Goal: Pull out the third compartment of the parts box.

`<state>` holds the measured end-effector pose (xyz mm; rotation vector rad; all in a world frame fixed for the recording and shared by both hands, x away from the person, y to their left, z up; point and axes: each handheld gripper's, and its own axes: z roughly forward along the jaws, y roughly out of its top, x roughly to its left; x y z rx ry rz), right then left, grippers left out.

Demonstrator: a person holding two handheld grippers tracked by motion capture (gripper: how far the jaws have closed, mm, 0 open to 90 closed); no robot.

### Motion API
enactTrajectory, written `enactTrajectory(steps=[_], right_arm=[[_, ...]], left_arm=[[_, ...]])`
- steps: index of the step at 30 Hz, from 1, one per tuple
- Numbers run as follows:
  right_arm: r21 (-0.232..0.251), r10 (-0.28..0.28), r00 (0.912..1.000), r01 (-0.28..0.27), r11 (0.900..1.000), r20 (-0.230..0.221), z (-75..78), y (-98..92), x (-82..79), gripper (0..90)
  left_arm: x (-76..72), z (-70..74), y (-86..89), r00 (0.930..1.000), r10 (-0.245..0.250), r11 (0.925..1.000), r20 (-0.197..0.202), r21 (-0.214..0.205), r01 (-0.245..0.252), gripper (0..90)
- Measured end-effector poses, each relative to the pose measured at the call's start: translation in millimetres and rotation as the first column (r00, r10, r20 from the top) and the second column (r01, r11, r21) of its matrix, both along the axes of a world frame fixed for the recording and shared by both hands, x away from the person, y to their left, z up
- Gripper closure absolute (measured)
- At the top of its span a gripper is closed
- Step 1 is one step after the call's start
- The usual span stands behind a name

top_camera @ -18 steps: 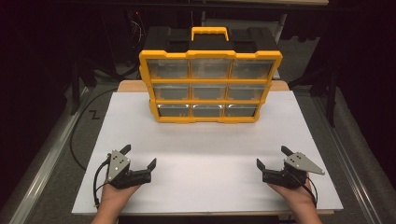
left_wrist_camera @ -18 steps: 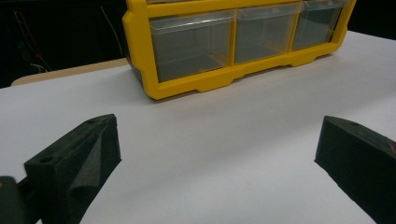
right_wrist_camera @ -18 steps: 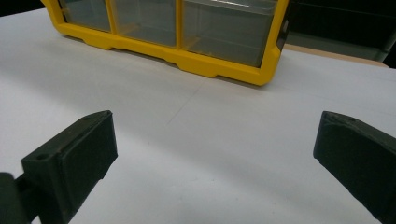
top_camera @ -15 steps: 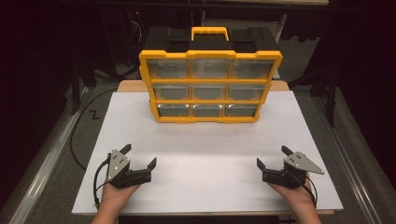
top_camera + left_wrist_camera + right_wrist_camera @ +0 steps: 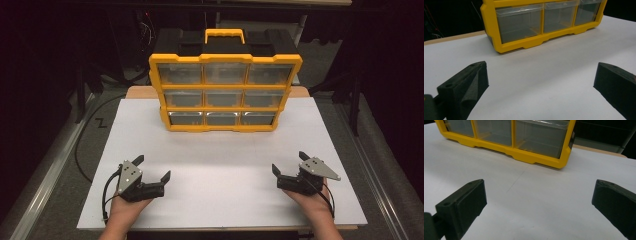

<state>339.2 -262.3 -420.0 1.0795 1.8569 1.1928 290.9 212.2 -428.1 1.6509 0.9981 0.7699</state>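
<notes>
Resting unmoved on white bench (image 5: 220, 155) | left tongs (image 5: 154, 168), right tongs (image 5: 289, 163) wide, empty | yellow nine-drawer plastic organiser (image 5: 225, 92) untouched, work unstarted

The drawer cabinet (image 5: 226, 90) stands at the far middle of my board (image 5: 220, 160). My left gripper (image 5: 152, 167) sits near the front left, my right gripper (image 5: 289, 162) near the front right, well apart.

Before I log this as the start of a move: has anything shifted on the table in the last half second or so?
Nothing visibly changed. The left gripper and right gripper rest open and empty at the near edge of the white board, and the yellow drawer box stands where it was.
</notes>
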Motion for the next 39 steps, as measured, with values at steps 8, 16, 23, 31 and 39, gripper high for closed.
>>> enactTrajectory(steps=[8,16,23,31,39], right_arm=[[0.000,-0.016,0.9999,0.016,0.9999,-0.002,0.3,5.1,20.2,0.9],[-0.005,-0.032,0.9990,0.032,0.9995,-0.033,-0.6,14.0,48.7,0.9],[-0.060,-0.055,0.9982,0.054,0.9967,-0.024,-1.1,19.2,64.5,1.0],[-0.074,-0.063,0.9980,0.062,0.9953,-0.010,3.3,15.2,61.2,1.0],[-0.120,-0.058,0.9983,0.057,0.9912,-0.007,2.0,10.4,51.7,1.0]], left_arm=[[0.6,-0.6,-0.7,1.0000,0.002,1.0000,0.004,0.007,-0.002,0.5],[0.8,-0.2,-0.9,0.9999,0.002,1.0000,-0.014,0.000,-0.002,0.5],[-0.2,0.8,1.1,0.9998,0.006,0.9999,-0.017,-0.015,-0.006,0.5],[0.4,0.8,-0.1,0.9996,-0.005,0.9999,-0.029,-0.012,0.005,1.0],[1.4,0.8,1.3,0.9987,-0.006,1.0000,-0.050,-0.007,0.006,1.0]])
